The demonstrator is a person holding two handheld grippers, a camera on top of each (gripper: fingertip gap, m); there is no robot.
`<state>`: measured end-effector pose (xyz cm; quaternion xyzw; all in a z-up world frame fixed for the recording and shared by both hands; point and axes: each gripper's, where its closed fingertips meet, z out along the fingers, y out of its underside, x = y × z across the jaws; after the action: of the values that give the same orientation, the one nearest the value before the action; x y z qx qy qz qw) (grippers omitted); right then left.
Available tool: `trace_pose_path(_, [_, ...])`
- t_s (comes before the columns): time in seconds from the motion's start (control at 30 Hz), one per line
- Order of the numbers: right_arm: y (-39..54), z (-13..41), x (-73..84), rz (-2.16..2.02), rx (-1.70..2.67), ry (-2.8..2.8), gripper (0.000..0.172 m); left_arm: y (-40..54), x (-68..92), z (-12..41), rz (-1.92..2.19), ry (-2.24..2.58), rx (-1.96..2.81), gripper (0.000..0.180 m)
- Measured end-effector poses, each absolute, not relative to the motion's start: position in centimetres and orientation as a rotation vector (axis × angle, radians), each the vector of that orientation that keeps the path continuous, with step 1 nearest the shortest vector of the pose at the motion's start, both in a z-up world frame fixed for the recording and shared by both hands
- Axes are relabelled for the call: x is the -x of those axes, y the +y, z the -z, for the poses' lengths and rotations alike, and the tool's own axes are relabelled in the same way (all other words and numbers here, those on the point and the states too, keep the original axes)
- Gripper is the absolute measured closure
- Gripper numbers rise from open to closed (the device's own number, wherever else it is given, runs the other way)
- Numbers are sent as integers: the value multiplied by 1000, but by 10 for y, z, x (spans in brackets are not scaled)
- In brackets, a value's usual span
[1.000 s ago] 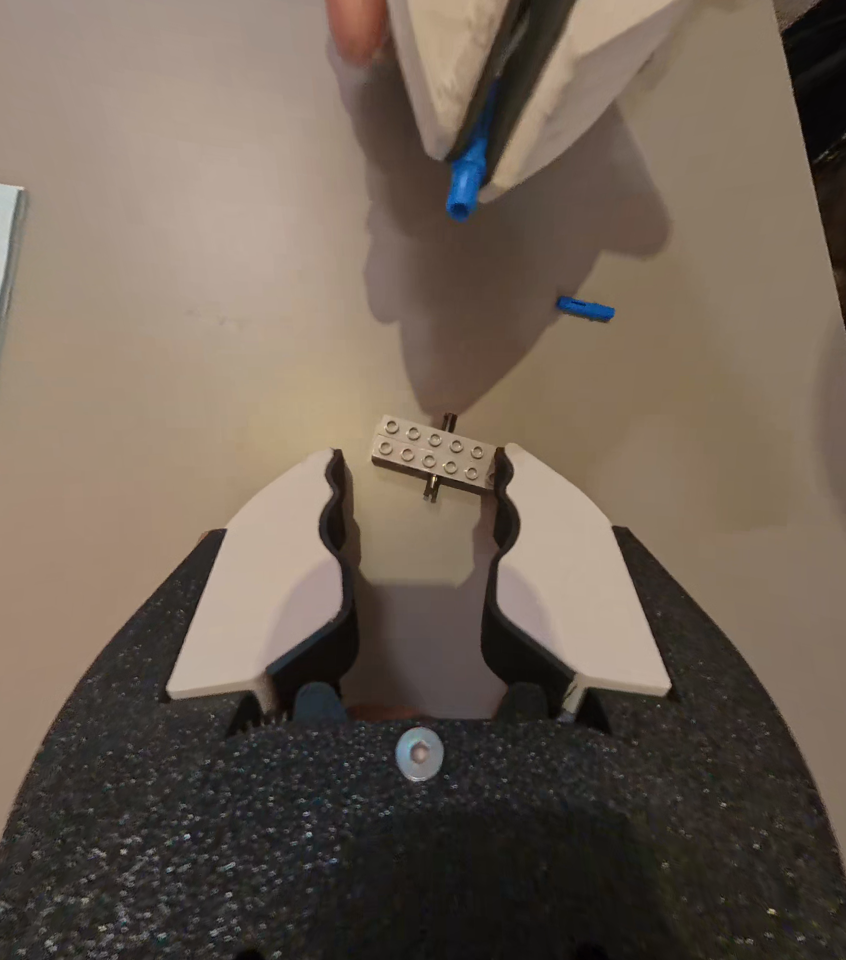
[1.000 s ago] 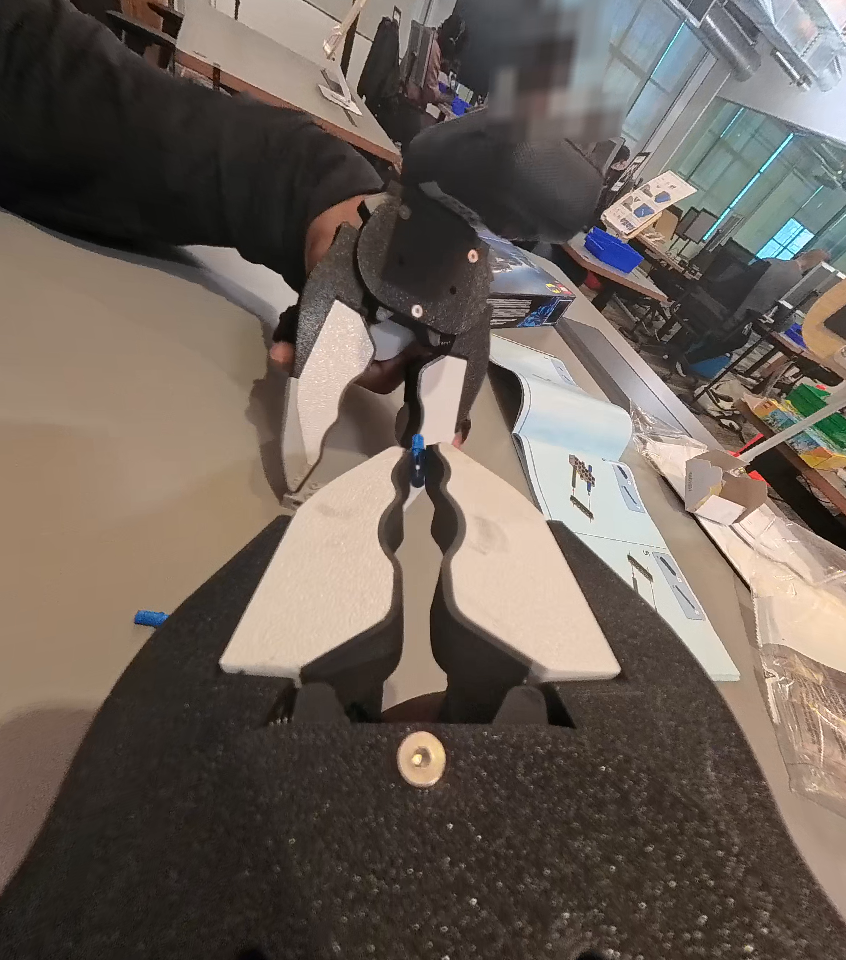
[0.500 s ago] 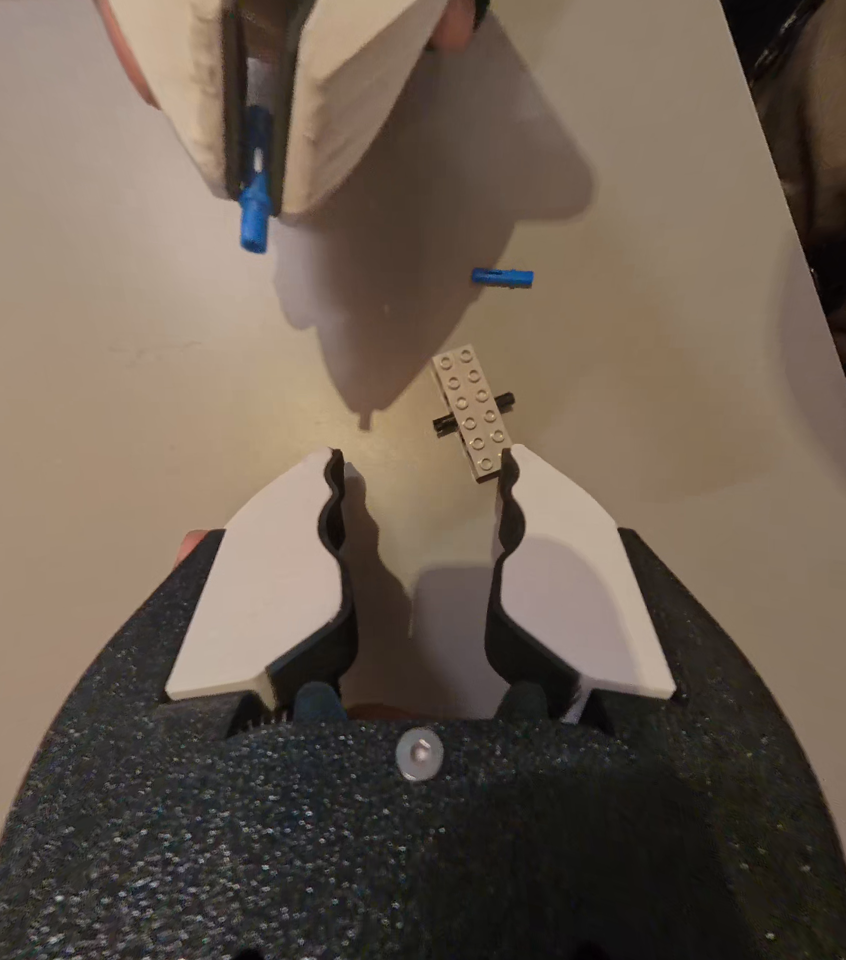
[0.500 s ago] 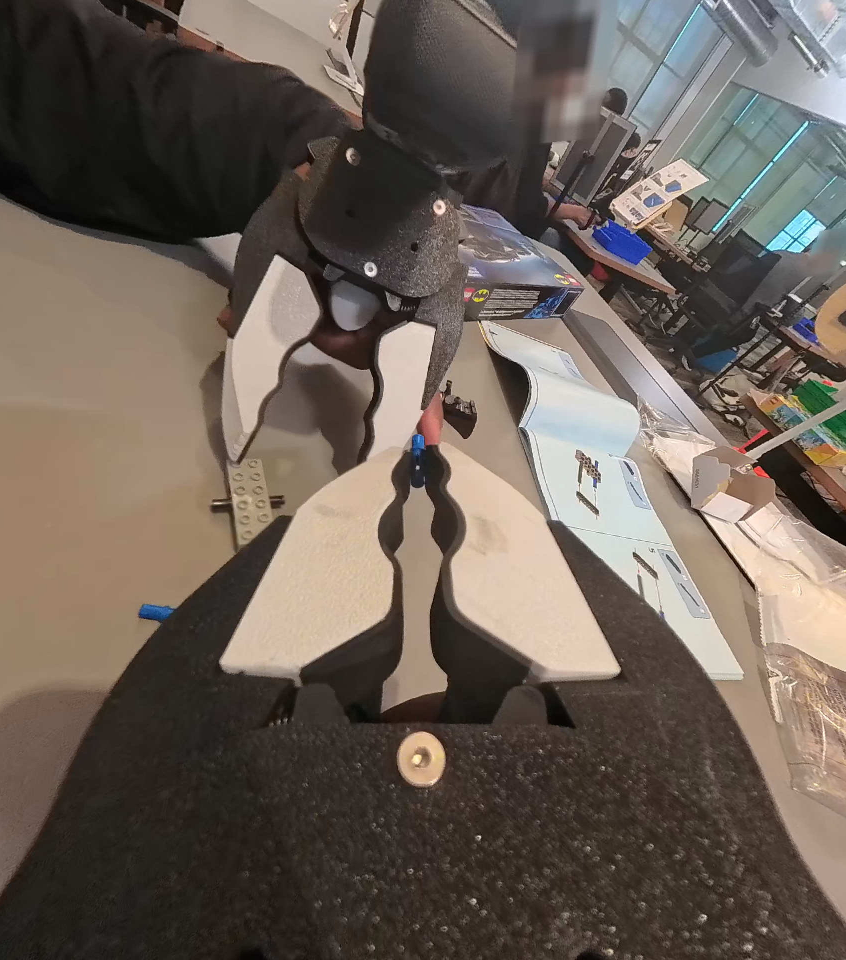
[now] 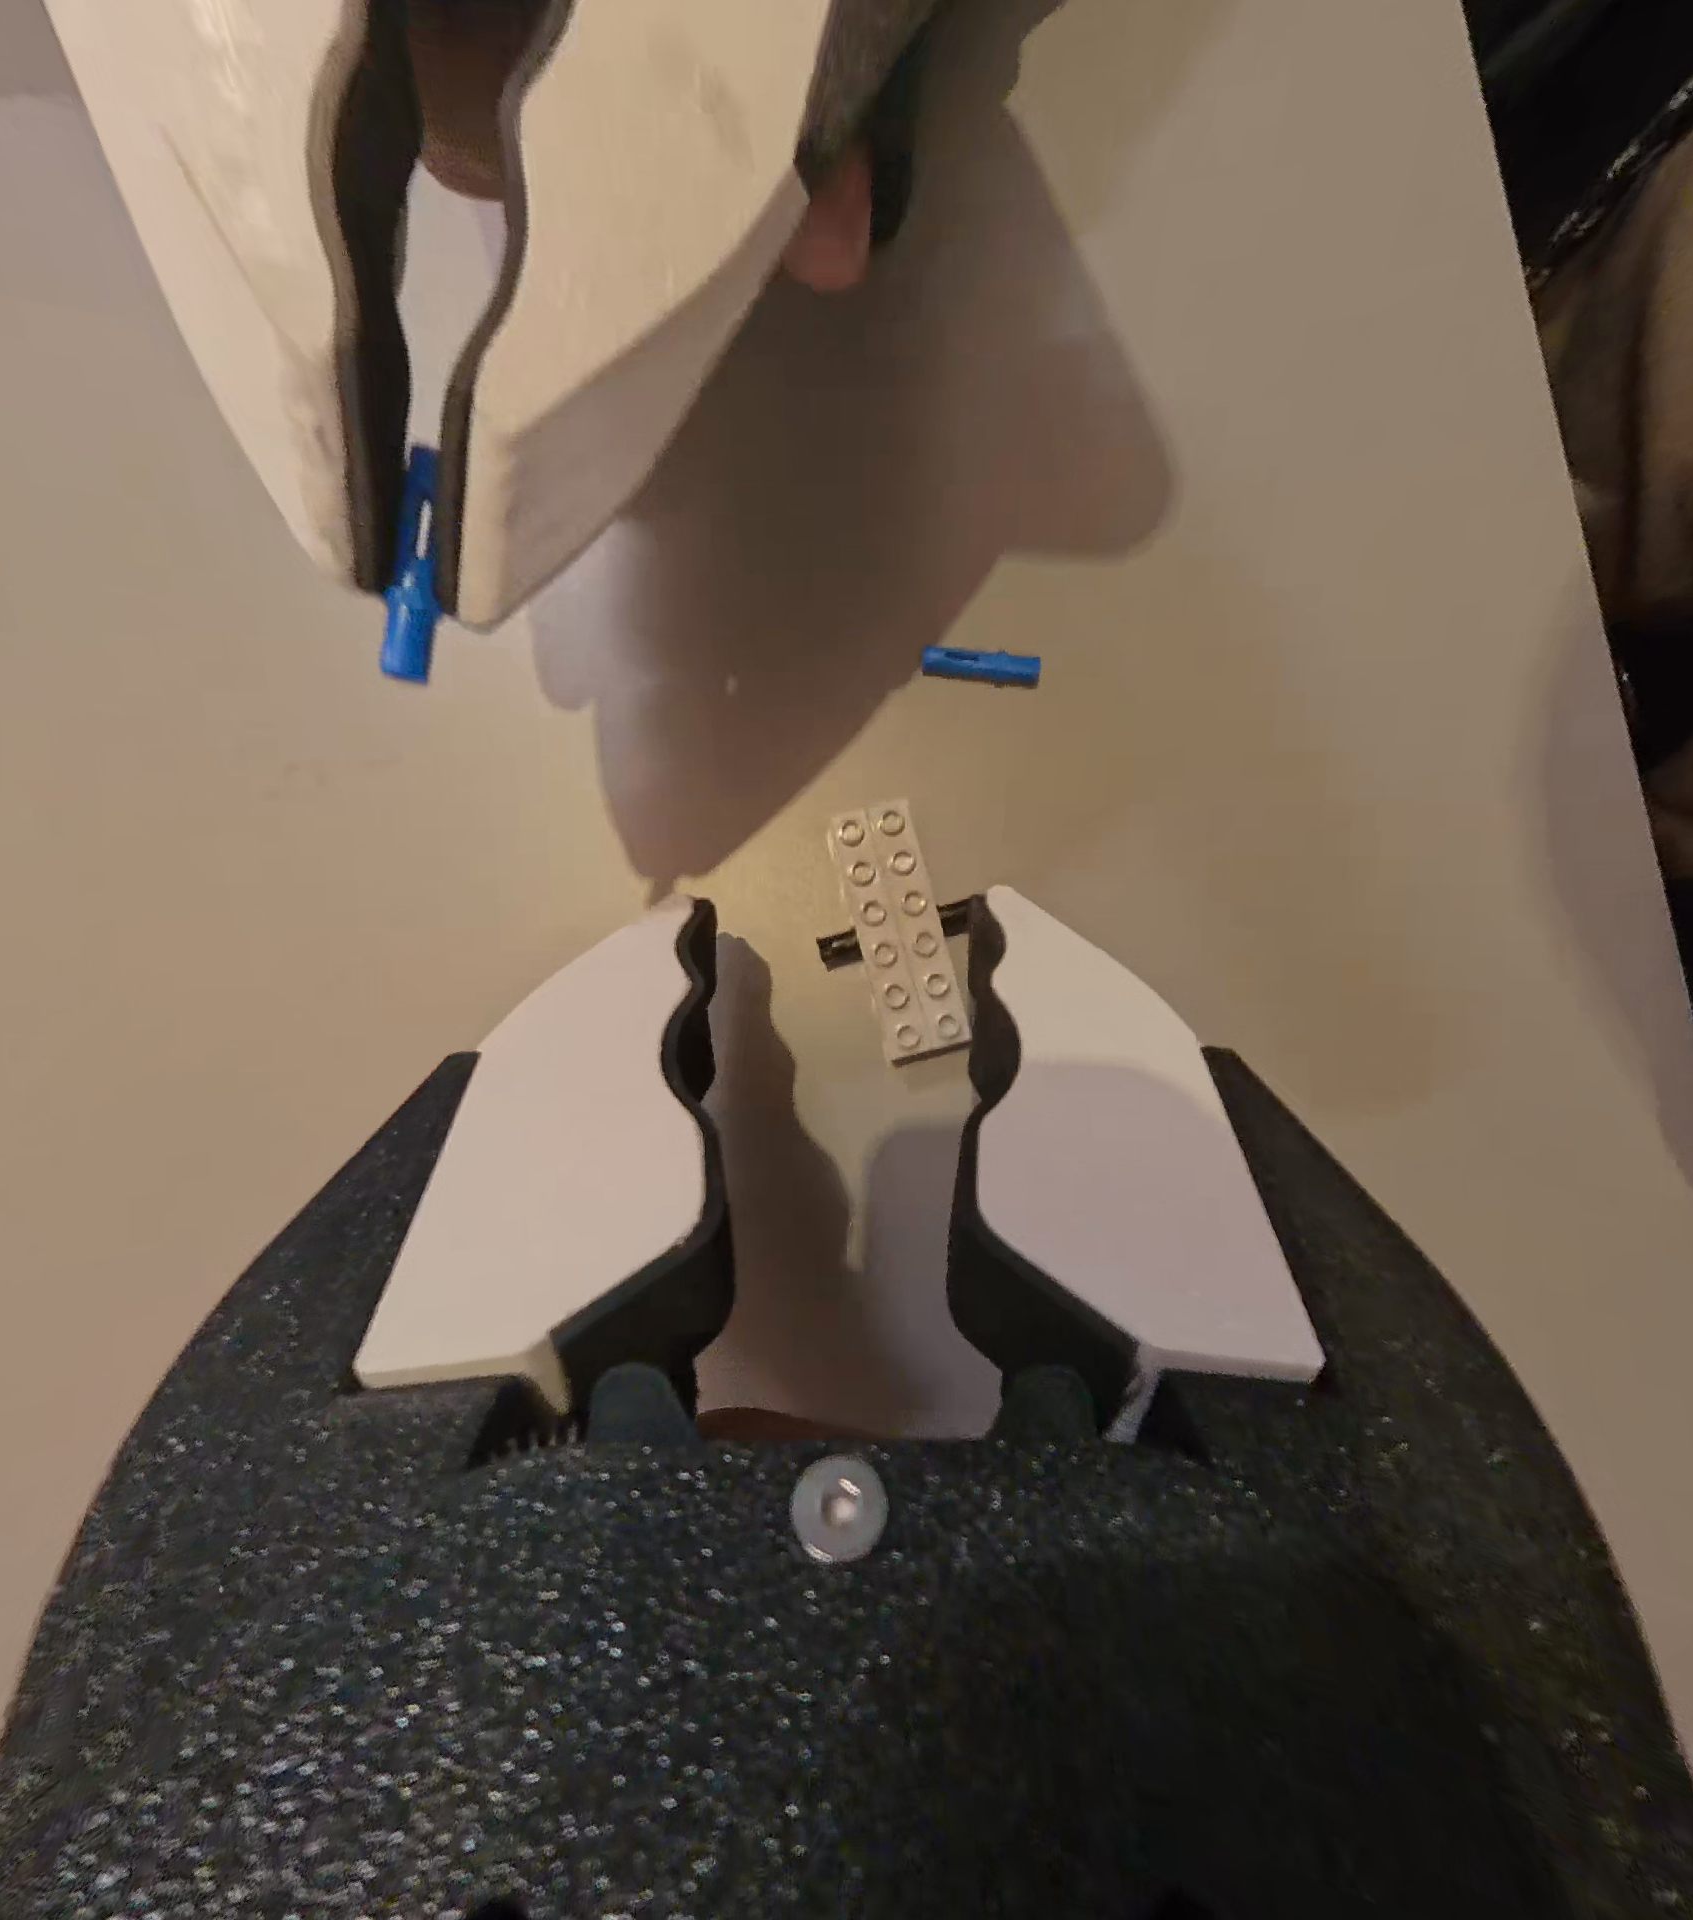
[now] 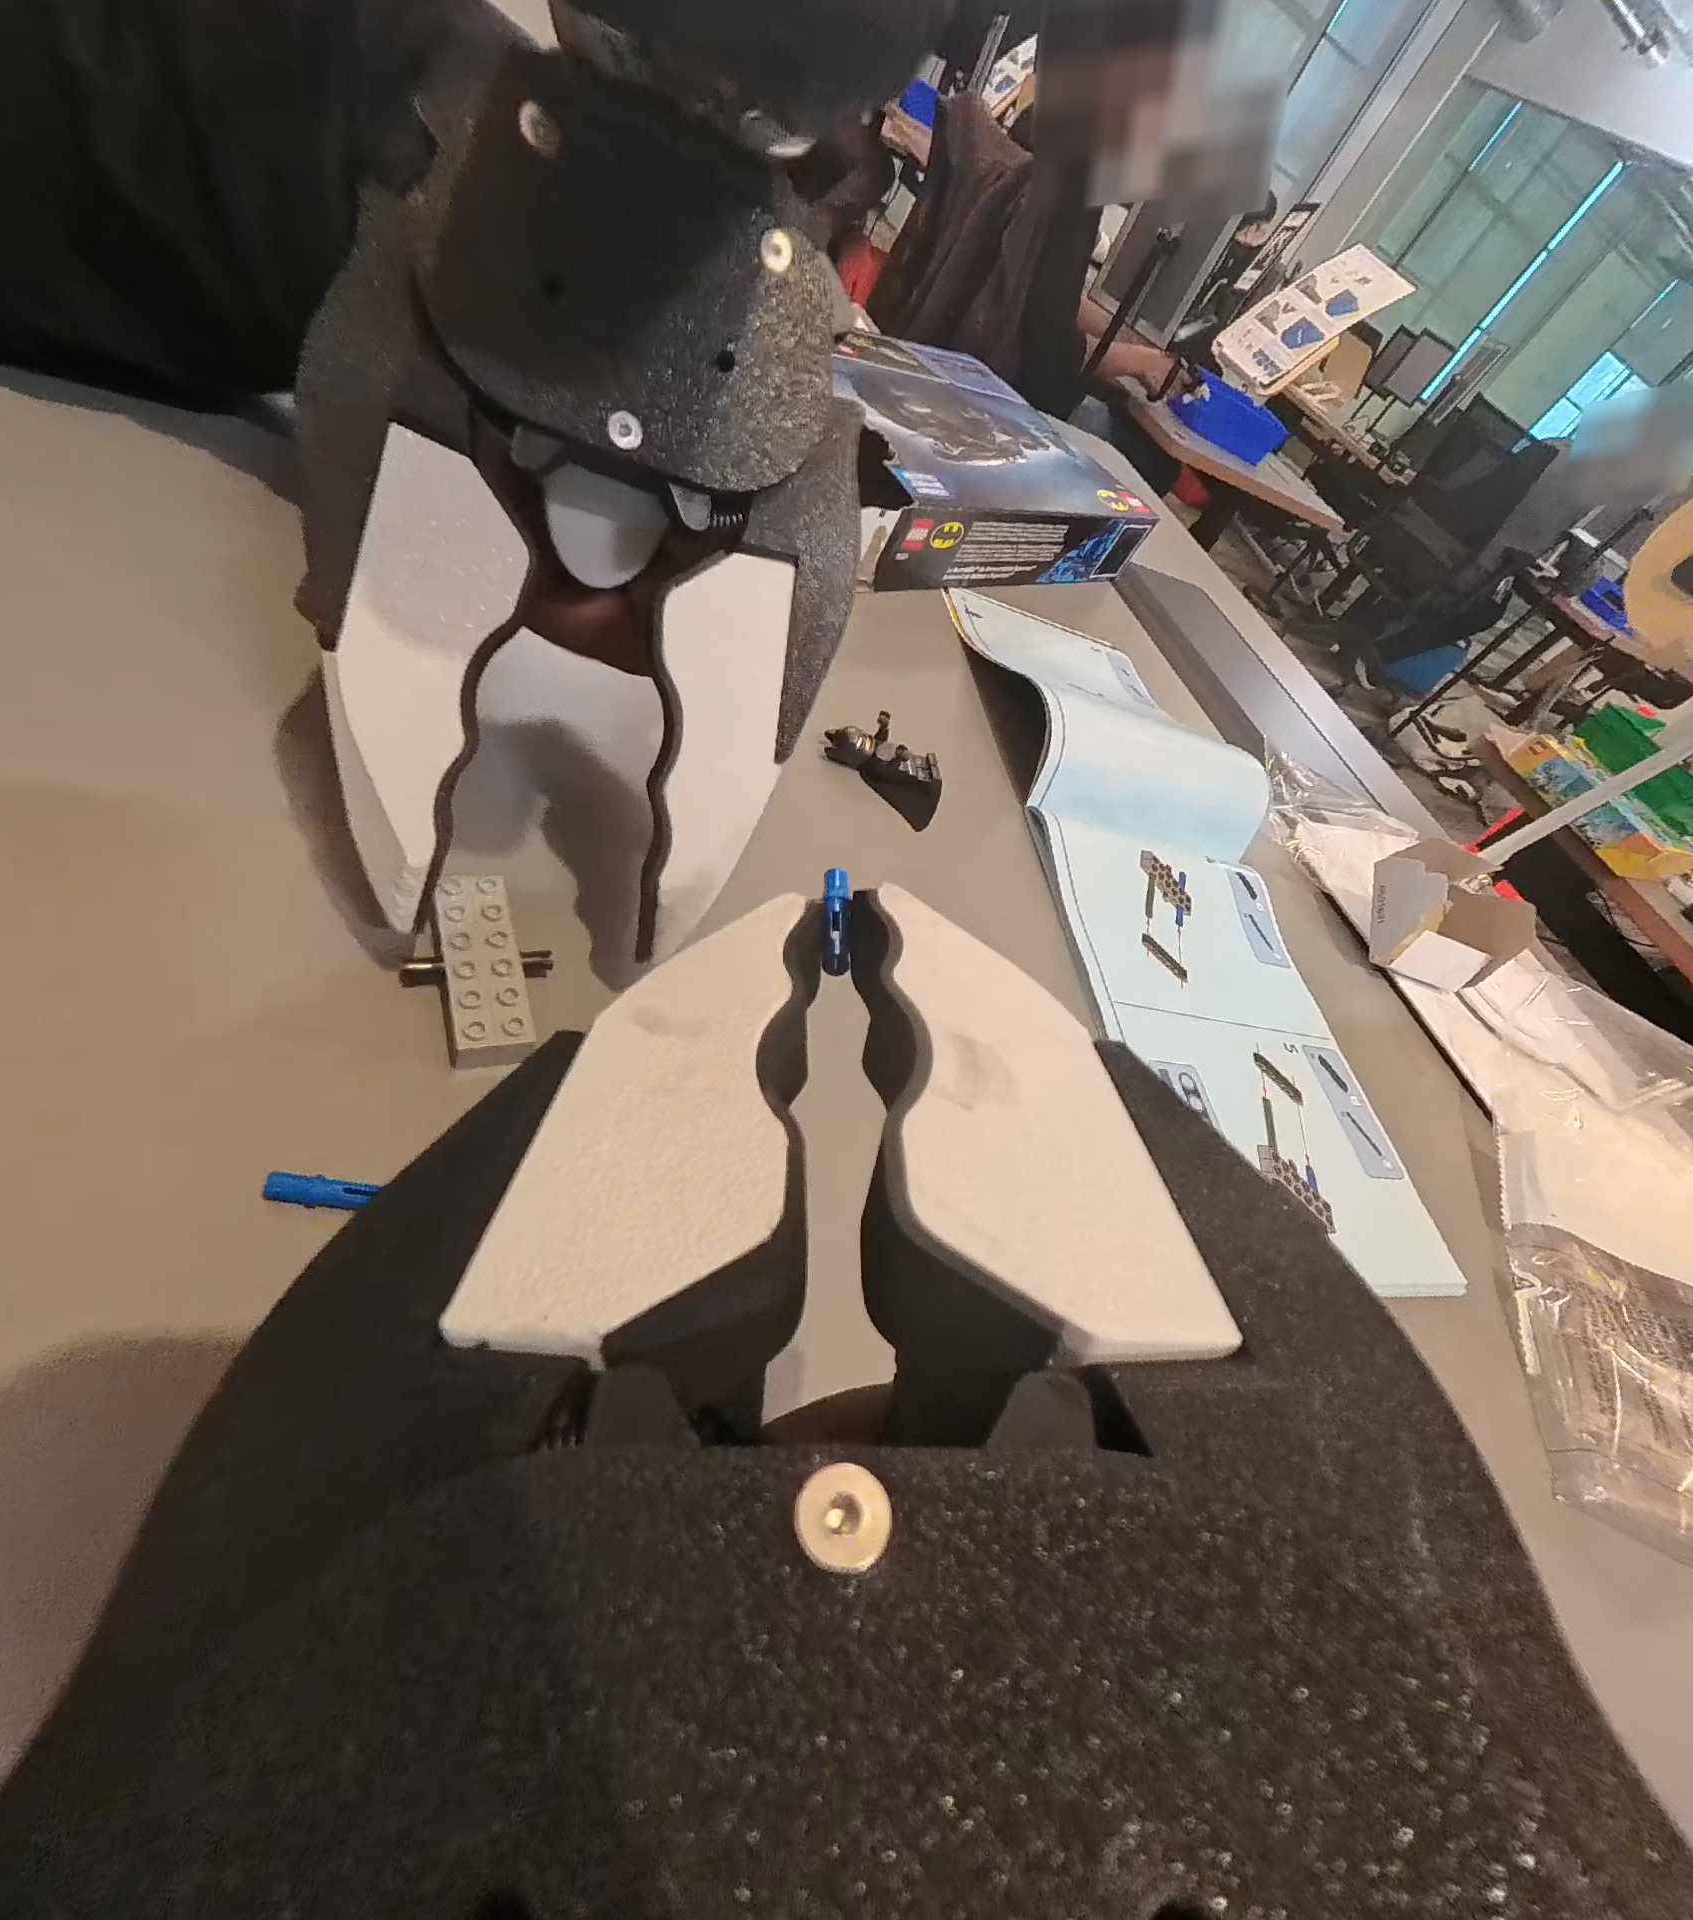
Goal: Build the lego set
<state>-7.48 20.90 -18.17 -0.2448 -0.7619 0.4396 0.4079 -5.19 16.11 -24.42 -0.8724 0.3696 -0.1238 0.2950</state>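
My left gripper [image 5: 842, 909] is open and low over the beige table [image 5: 198, 831]. A grey studded plate [image 5: 899, 935] with a black axle through it lies lengthwise between its fingers, close to the right finger [image 5: 1081, 1039]; the left finger stands clear of it. My right gripper [image 6: 837, 904] is shut on a small blue pin [image 6: 834, 920] that sticks out past its tips. The left wrist view shows it too, hovering above the table with the pin [image 5: 406, 634]. The right wrist view shows the left gripper [image 6: 530, 935] straddling the plate [image 6: 483, 971].
A second blue pin [image 5: 979, 665] lies loose on the table beyond the plate, also in the right wrist view [image 6: 312, 1188]. A black minifigure [image 6: 883, 764], an open instruction booklet [image 6: 1185, 935], a dark box [image 6: 987, 488] and plastic bags [image 6: 1652, 1351] lie to the right. The table edge [image 5: 1548, 727] runs nearby. Across from one pair of fingers to the other is roughly 8 centimetres.
The grey plate has turned from lying across the left gripper's tips to lying lengthwise between its fingers. The left jaws have narrowed a little. The right gripper has kept the blue pin and shifted closer.
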Motion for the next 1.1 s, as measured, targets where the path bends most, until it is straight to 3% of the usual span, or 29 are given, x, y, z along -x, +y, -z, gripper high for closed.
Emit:
trace_pose_path(0.33, [218, 183, 75, -1075, 663, -1908, 166, 159, 39, 257, 352, 937, 2515, 144])
trace_pose_path(0.5, [219, 187, 73, -1057, 667, -1919, 167, 163, 49, 262, 236, 895, 2566, 163])
trace_pose_path(1.1, [210, 209, 73, -852, 723, -1981, 166, 201, 82, 232, 553, 1, 2232, 164])
